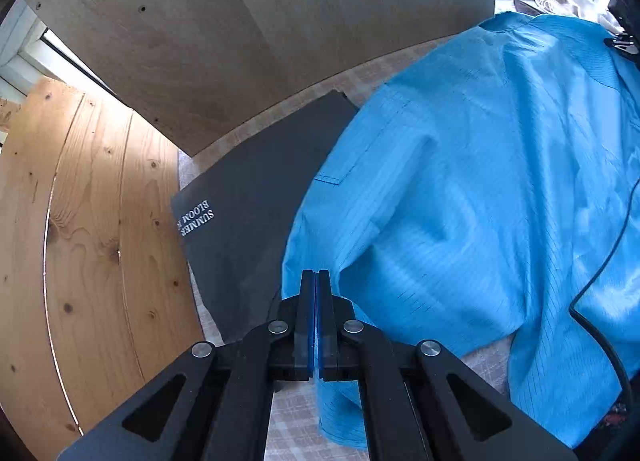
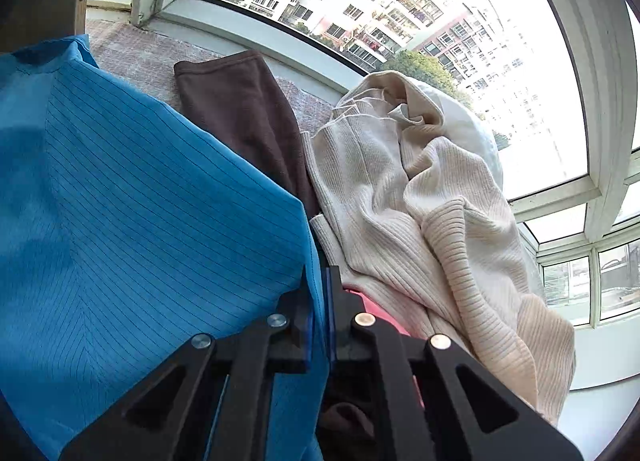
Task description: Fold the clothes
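Clenched on opposite edges of the blue striped garment [image 1: 460, 189], my left claw [image 1: 316, 277] and right claw [image 2: 320, 273] spread it for folding.

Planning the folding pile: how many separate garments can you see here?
4, maybe more. The blue garment is pinched by both claws, the brown one lies behind it, the cream knit is heaped by the window, and a pink piece peeks from underneath, mostly hidden.
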{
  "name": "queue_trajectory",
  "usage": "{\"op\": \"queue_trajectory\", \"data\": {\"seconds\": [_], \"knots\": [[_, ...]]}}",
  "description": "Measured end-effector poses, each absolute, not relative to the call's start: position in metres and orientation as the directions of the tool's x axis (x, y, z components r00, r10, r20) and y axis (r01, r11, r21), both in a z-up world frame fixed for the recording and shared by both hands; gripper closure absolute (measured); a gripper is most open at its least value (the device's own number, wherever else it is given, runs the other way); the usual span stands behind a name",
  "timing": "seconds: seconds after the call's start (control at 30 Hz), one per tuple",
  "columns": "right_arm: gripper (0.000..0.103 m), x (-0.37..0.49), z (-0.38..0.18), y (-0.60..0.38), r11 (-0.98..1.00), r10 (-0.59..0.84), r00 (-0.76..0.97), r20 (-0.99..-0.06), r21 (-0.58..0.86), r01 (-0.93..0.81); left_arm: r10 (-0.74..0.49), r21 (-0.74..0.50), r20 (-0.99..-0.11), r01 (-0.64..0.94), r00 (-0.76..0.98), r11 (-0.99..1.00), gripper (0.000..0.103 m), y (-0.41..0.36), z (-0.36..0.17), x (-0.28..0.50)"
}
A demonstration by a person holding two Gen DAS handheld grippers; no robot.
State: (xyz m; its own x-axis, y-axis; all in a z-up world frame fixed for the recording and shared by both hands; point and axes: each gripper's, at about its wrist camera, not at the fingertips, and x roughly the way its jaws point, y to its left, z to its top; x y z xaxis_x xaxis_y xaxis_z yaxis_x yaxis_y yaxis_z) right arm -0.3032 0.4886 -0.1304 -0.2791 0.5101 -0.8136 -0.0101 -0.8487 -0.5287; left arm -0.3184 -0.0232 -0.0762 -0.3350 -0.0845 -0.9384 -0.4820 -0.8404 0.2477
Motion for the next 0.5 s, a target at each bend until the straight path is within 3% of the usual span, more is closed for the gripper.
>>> {"op": "queue_trajectory", "data": {"seconds": [0.03, 0.07, 0.1, 0.23, 0.27, 0.33, 0.5], "knots": [[0.098, -0.304, -0.135, 0.489, -0.854, 0.503, -0.275, -0.819, -0.52, -0.014, -0.078, 0.239, -0.943, -0.499, -0.322, -0.833, 0.088, -0.021, -0.078, -0.317], [0.098, -0.309, -0.139, 0.49, -0.859, 0.496, -0.27, -0.825, -0.512, -0.014, -0.09, 0.252, -0.943, -0.513, -0.319, -0.82, 0.069, -0.018, -0.081, -0.315], [0.098, -0.31, -0.146, 0.488, -0.863, 0.489, -0.268, -0.83, -0.506, -0.007, -0.122, 0.287, -0.937, -0.525, -0.327, -0.801, 0.062, -0.014, -0.087, -0.314], [0.098, -0.314, -0.163, 0.481, -0.867, 0.473, -0.256, -0.843, -0.497, 0.032, -0.181, 0.339, -0.929, -0.546, -0.323, -0.766, 0.059, -0.004, -0.114, -0.32], [0.098, -0.314, -0.164, 0.478, -0.867, 0.471, -0.259, -0.843, -0.497, 0.038, -0.177, 0.324, -0.935, -0.539, -0.306, -0.778, 0.069, -0.005, -0.12, -0.325], [0.098, -0.314, -0.166, 0.473, -0.866, 0.468, -0.265, -0.843, -0.497, 0.051, -0.186, 0.307, -0.943, -0.511, -0.276, -0.803, 0.101, -0.009, -0.134, -0.336], [0.098, -0.313, -0.16, 0.475, -0.857, 0.475, -0.294, -0.829, -0.512, 0.061, -0.191, 0.336, -0.919, -0.436, -0.344, -0.835, 0.103, -0.029, -0.115, -0.347]]}}
